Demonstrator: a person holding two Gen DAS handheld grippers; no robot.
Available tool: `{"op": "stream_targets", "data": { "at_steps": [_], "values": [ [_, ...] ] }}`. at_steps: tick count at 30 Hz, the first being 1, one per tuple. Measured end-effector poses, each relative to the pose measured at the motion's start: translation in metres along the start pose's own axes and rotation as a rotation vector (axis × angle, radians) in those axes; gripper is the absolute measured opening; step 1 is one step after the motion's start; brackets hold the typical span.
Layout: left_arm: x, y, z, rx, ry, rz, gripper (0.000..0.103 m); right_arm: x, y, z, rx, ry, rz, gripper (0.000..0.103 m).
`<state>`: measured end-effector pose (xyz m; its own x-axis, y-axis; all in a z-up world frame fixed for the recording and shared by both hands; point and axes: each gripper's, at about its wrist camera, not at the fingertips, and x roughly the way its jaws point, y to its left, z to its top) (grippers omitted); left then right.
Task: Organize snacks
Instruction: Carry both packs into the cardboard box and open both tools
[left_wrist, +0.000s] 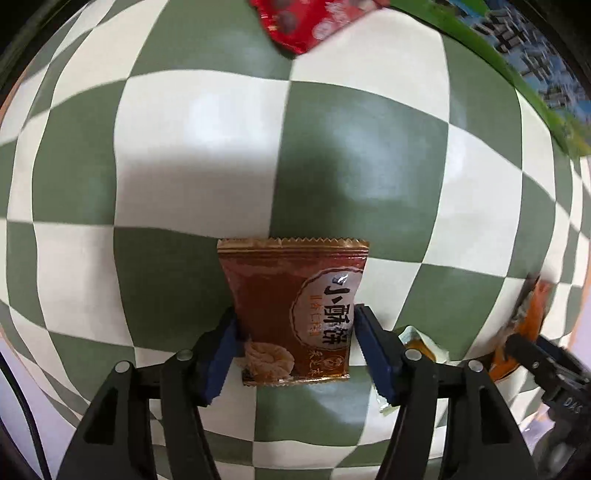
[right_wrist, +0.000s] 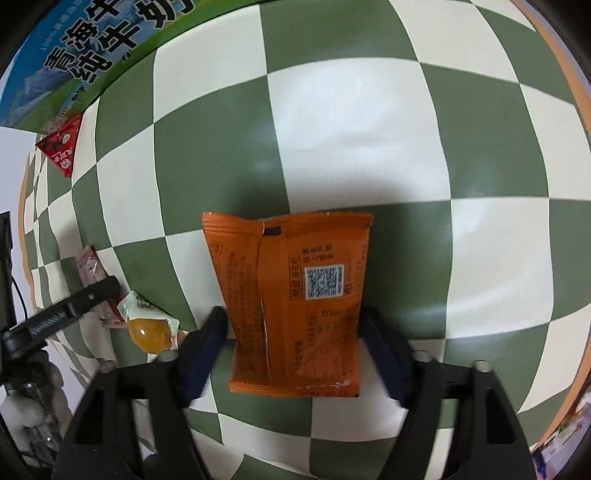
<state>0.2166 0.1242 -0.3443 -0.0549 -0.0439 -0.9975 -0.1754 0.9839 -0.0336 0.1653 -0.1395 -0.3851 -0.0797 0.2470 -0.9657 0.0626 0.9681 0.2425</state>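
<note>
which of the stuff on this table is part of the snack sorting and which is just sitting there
Part of the job:
brown biscuit packet, between the left gripper pads
orange packet, between the right gripper fingers
red packet
jelly cup
green and blue milk carton box, possibly where snacks go

Just there:
checkered tablecloth

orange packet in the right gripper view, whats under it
The orange packet lies flat on the green and white checked cloth. Anything directly beneath the packet is covered.
</note>
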Motion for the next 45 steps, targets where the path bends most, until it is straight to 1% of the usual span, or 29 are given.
{"op": "stream_targets", "data": {
  "at_steps": [1,2,3,4,5,6,7,10,11,13,14,16,18,20,21,23,24,25,28,29,30,32,34,37,38,39,41,43,45],
  "values": [
    [0.000,-0.001,0.000,0.000,-0.010,0.007,0.061,0.002,0.001,-0.001,0.002,-0.010,-0.008,0.082],
    [-0.001,-0.004,0.000,-0.003,-0.021,0.018,0.055,0.004,0.001,-0.002,0.007,-0.021,-0.014,0.082],
    [-0.003,-0.005,0.000,-0.010,-0.046,0.036,0.054,0.006,0.001,-0.004,0.011,-0.035,-0.024,0.082],
    [-0.007,-0.011,-0.010,-0.016,-0.057,0.041,0.054,0.013,0.002,-0.004,0.010,-0.047,-0.037,0.082],
    [-0.007,-0.012,-0.011,-0.021,-0.065,0.045,0.054,0.013,0.003,-0.006,0.007,-0.058,-0.051,0.077],
    [-0.007,-0.012,-0.014,-0.020,-0.073,0.051,0.054,0.019,0.011,-0.020,0.000,-0.075,-0.072,0.073],
    [-0.008,-0.013,-0.015,-0.016,-0.083,0.058,0.054,0.019,0.015,-0.023,-0.016,-0.090,-0.085,0.065],
    [-0.009,-0.024,-0.027,-0.006,-0.092,0.066,0.054,0.012,0.020,-0.028,-0.033,-0.124,-0.073,0.060],
    [-0.012,-0.028,-0.026,-0.005,-0.092,0.064,0.054,0.009,0.022,-0.030,-0.037,-0.139,-0.069,0.060],
    [-0.022,-0.025,-0.025,-0.012,-0.092,0.048,0.054,0.000,0.029,-0.027,-0.043,-0.165,-0.055,0.059],
    [-0.029,-0.031,-0.026,-0.013,-0.098,0.040,0.054,-0.003,0.030,-0.027,-0.047,-0.173,-0.053,0.058],
    [-0.045,-0.033,-0.025,-0.007,-0.120,0.018,0.054,-0.015,0.035,-0.028,-0.058,-0.196,-0.034,0.058],
    [-0.068,-0.030,-0.024,0.003,-0.155,-0.023,0.054,-0.029,0.040,-0.028,-0.067,-0.213,-0.010,0.058],
    [-0.090,-0.037,-0.021,0.018,-0.190,-0.054,0.054,-0.051,0.046,-0.028,-0.079,-0.242,0.026,0.058],
    [-0.108,-0.040,-0.019,0.029,-0.219,-0.085,0.054,-0.065,0.049,-0.023,-0.086,-0.255,0.040,0.058],
    [-0.141,-0.044,-0.010,0.049,-0.263,-0.117,0.054,-0.095,0.055,-0.020,-0.103,-0.289,0.081,0.058],
    [-0.166,-0.050,-0.001,0.065,-0.293,-0.148,0.054,-0.112,0.058,-0.011,-0.111,-0.304,0.096,0.058],
    [-0.179,-0.051,0.013,0.076,-0.311,-0.164,0.054,-0.135,0.055,0.002,-0.124,-0.329,0.113,0.058],
    [-0.223,-0.056,0.050,0.103,-0.375,-0.231,0.054,-0.185,0.058,0.030,-0.147,-0.391,0.155,0.058],
    [-0.234,-0.061,0.057,0.115,-0.392,-0.245,0.054,-0.197,0.061,0.039,-0.151,-0.405,0.170,0.058],
    [-0.237,-0.078,0.072,0.127,-0.411,-0.257,0.054,-0.210,0.063,0.051,-0.151,-0.425,0.187,0.058],
    [-0.252,-0.088,0.091,0.154,-0.429,-0.256,0.054,-0.227,0.072,0.077,-0.164,-0.453,0.191,0.058],
    [-0.260,-0.097,0.118,0.170,-0.435,-0.244,0.054,-0.248,0.077,0.108,-0.189,-0.493,0.168,0.058],
    [-0.257,-0.108,0.166,0.181,-0.404,-0.202,0.054,-0.254,0.081,0.156,-0.202,-0.499,0.136,0.058],
    [-0.252,-0.109,0.183,0.176,-0.387,-0.195,0.054,-0.249,0.085,0.180,-0.200,-0.484,0.127,0.058],
    [-0.247,-0.113,0.204,0.174,-0.358,-0.170,0.054,-0.251,0.085,0.197,-0.197,-0.472,0.115,0.058],
    [-0.234,-0.118,0.236,0.182,-0.307,-0.149,0.054,-0.243,0.085,0.234,-0.195,-0.440,0.077,0.058],
    [-0.220,-0.119,0.262,0.176,-0.266,-0.125,0.054,-0.233,0.082,0.269,-0.182,-0.404,0.036,0.058],
    [-0.205,-0.119,0.282,0.164,-0.232,-0.103,0.054,-0.221,0.080,0.292,-0.176,-0.372,0.004,0.058]
  ]
}}
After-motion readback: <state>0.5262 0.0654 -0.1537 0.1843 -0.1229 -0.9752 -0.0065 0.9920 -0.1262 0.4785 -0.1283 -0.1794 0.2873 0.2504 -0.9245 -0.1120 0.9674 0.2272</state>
